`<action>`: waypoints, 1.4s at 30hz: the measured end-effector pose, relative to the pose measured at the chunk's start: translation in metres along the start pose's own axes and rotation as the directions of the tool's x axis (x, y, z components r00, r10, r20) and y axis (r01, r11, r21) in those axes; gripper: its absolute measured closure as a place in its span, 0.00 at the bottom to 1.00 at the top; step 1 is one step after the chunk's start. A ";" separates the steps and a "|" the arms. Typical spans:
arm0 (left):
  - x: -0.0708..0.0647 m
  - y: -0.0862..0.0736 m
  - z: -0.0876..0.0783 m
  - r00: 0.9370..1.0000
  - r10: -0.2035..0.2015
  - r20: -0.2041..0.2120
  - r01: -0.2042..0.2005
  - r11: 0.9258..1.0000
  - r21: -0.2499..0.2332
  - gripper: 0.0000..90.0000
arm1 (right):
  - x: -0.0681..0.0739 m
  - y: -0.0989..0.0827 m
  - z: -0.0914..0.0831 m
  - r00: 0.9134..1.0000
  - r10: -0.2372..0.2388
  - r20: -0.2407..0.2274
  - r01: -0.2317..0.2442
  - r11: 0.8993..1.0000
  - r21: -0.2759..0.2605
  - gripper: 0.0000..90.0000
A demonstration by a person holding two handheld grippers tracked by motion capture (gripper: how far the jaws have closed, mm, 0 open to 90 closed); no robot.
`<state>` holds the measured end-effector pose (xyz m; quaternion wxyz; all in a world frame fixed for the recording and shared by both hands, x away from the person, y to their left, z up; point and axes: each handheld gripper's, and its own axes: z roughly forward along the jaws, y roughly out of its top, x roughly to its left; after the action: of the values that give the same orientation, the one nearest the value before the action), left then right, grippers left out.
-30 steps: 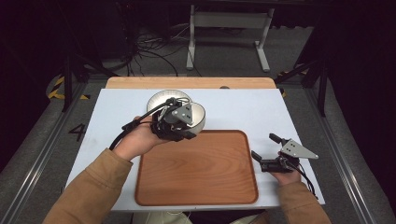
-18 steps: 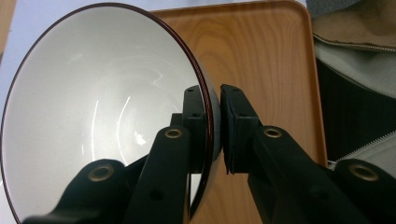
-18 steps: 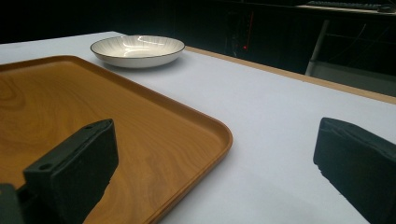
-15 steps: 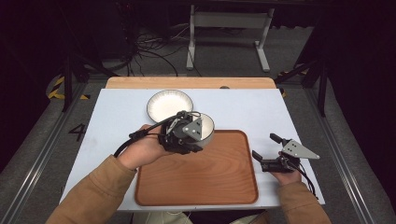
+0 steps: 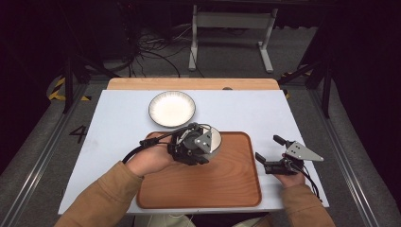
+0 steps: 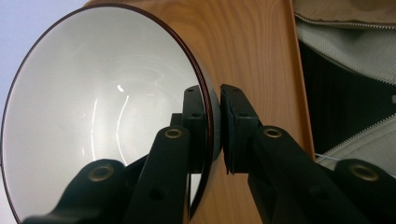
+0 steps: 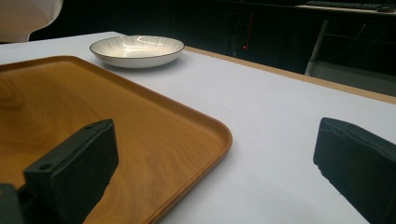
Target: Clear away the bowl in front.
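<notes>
Pinching the rim of a white bowl (image 6: pixel 102 116), the left claw (image 5: pixel 191 150) holds it over the far left corner of the wooden tray (image 5: pixel 227 184); the right claw (image 5: pixel 274 155) rests wide open on the desk (image 5: pixel 265 109) beside the tray; a plate (image 5: pixel 172 109) lies beyond.

The left gripper (image 5: pixel 201 147), its fingers (image 6: pixel 201 121) clamped on the rim of a white bowl with a dark rim (image 6: pixel 102 102), travelled from the far part of the pale surface (image 5: pixel 113 123) toward the person and a little to the right. A second before, the bowl sat over the shallow white ribbed dish (image 5: pixel 172 108) and hid it; half a second later that dish lay uncovered and the bowl hung at the far left edge of the brown wooden tray (image 5: pixel 227 179). The bowl ended above the tray's far left corner, lower than before, and the left forearm had followed it in over the tray.
</notes>
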<state>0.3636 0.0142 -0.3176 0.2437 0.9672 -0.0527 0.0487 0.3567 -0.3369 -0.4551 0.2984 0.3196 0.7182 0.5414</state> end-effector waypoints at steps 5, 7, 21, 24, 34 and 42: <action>0.000 -0.001 0.009 1.000 -0.003 0.010 0.003 1.000 0.026 0.91 | 0.000 0.000 0.000 1.000 0.000 0.000 0.000 1.000 0.001 0.01; 0.000 -0.003 0.014 1.000 -0.003 0.019 0.002 0.999 0.033 0.91 | 0.000 0.000 0.000 1.000 -0.001 0.000 0.001 1.000 0.001 0.01; 0.001 -0.008 0.034 0.998 -0.024 0.064 0.019 0.996 0.086 0.91 | 0.000 0.000 0.000 1.000 0.001 0.000 -0.001 1.000 0.002 0.01; 0.002 -0.008 0.038 0.997 -0.023 0.068 0.016 0.995 0.097 0.91 | 0.000 0.000 0.000 1.000 0.000 0.000 0.000 1.000 0.002 0.01; 0.002 -0.012 0.049 0.997 -0.038 0.073 0.029 0.992 0.120 0.91 | -0.001 0.000 0.000 1.000 0.011 0.000 -0.011 1.000 -0.002 0.01; 0.002 -0.014 0.056 0.997 -0.039 0.070 0.029 0.990 0.140 0.91 | -0.001 0.000 0.000 1.000 0.010 -0.001 -0.010 1.000 0.000 0.01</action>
<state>0.3716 -0.0002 -0.3725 0.1745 0.9837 -0.0417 0.0128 0.3571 -0.3372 -0.4551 0.2954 0.3228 0.7167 0.5430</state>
